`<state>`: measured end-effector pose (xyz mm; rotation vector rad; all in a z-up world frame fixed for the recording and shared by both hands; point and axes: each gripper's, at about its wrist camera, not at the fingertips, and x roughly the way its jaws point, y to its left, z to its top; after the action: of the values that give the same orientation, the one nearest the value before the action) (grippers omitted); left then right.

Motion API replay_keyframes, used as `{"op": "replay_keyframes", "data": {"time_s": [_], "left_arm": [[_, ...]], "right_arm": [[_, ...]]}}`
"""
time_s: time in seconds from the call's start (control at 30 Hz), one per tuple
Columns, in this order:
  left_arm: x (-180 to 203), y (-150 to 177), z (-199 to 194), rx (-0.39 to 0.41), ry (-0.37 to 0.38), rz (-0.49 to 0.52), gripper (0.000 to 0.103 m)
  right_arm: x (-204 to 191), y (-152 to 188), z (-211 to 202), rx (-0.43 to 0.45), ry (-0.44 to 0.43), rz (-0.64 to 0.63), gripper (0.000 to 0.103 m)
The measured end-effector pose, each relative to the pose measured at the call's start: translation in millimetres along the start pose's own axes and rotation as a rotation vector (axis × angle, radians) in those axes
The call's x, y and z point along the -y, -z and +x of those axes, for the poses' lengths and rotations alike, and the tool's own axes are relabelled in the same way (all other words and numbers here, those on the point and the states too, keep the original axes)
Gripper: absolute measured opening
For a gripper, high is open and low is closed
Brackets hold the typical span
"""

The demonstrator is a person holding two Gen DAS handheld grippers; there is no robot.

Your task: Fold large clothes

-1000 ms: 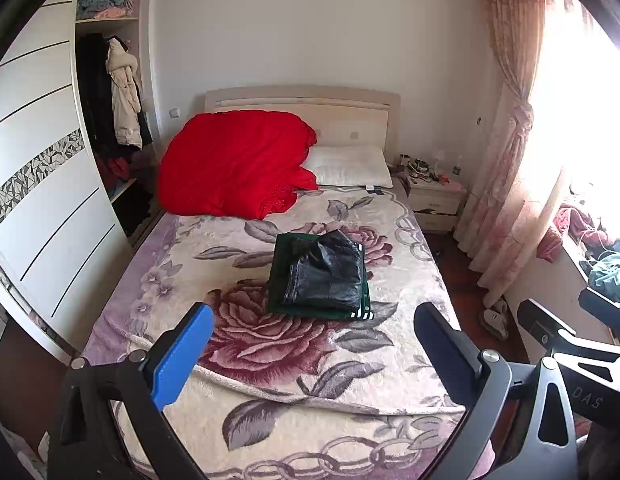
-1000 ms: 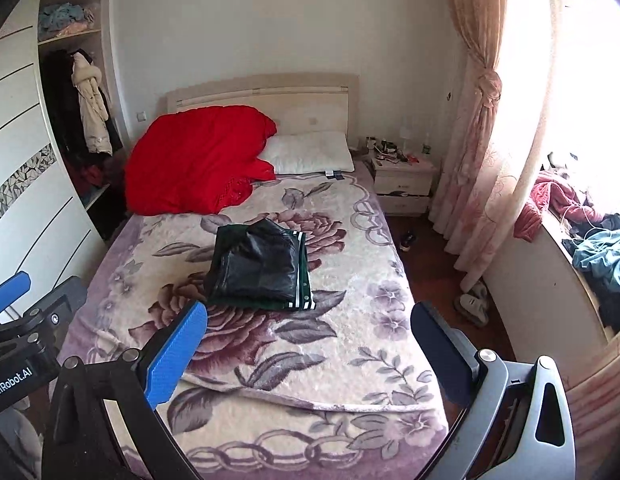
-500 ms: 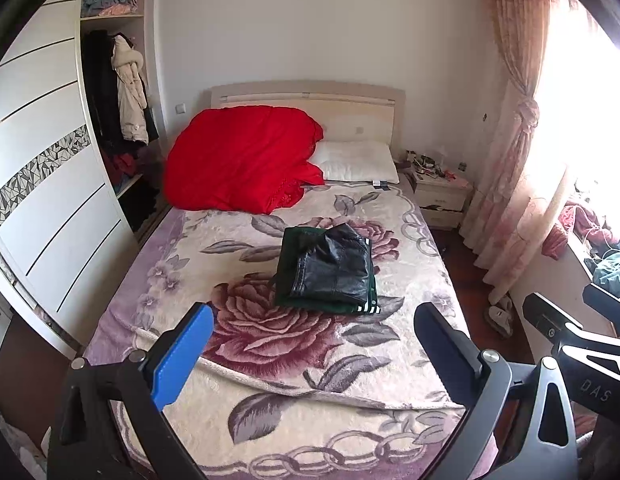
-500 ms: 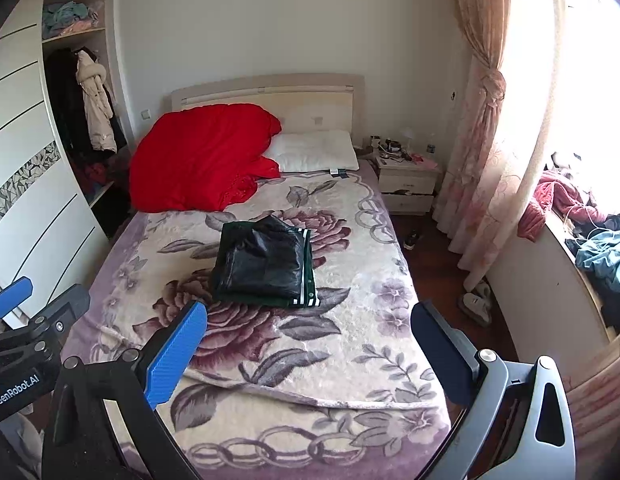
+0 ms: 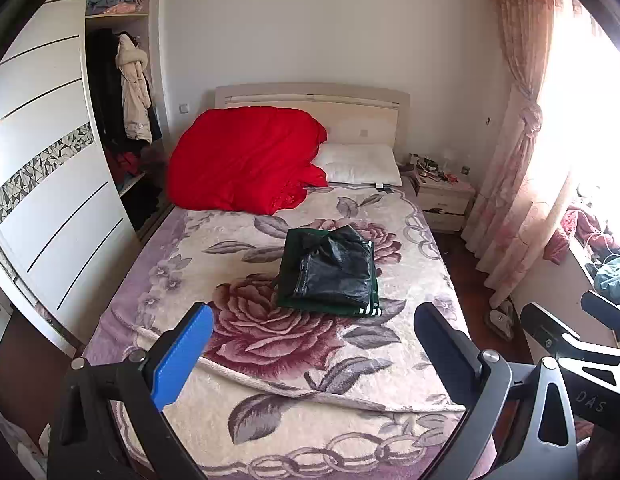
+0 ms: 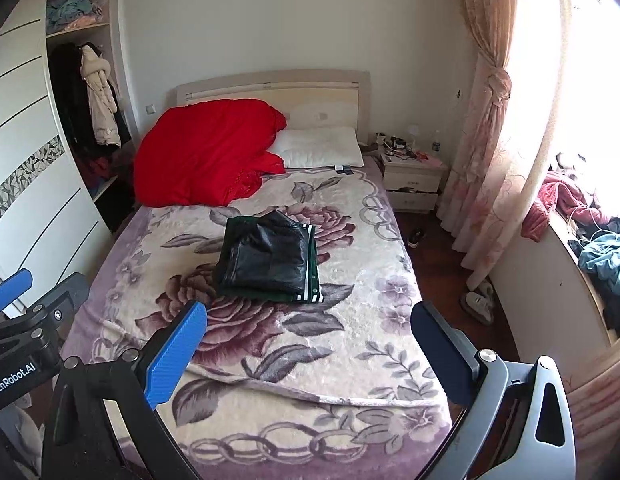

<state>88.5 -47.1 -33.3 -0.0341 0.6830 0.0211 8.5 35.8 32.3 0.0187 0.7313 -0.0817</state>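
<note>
So from the left wrist view, the left gripper [image 5: 310, 344] sits at the bottom of the frame with its jaws spread wide, nothing between them, held back off the foot of the bed [image 5: 270, 420]. The folded stack [image 5: 330, 272] is dead centre of the frame on the floral blanket: a shiny black garment [image 5: 336, 268] on top of a dark green one with white stripes [image 5: 368, 311]. Looks to me like the folding is done and it's parked mid-bed so it stays flat. Red duvet [image 5: 246, 160] is bunched in the upper left-centre by the headboard, probably shoved there to clear room.

Right wrist view, same deal: right gripper [image 6: 308, 338] spread apart and empty at the bottom, well apart from the stack [image 6: 270, 260] in the middle of the frame. More clothes are heaped on the window ledge [image 6: 602, 256] at the right edge, maybe the next batch.
</note>
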Motion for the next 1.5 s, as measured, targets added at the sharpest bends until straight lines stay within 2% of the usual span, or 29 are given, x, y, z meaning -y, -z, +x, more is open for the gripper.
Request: {"op": "replay_keyframes", "data": {"time_s": [0.43,1.5], "left_arm": [[-5,-3,-3,0.007,-0.025,-0.003,0.102],[-8,-3,-10,0.020,-0.053,-0.016,0.102]], "right_arm": [[-10,-6,9,0.002,-0.025,-0.012,0.103],[-15,-2,11,0.009,-0.022,-0.010,0.103]]}}
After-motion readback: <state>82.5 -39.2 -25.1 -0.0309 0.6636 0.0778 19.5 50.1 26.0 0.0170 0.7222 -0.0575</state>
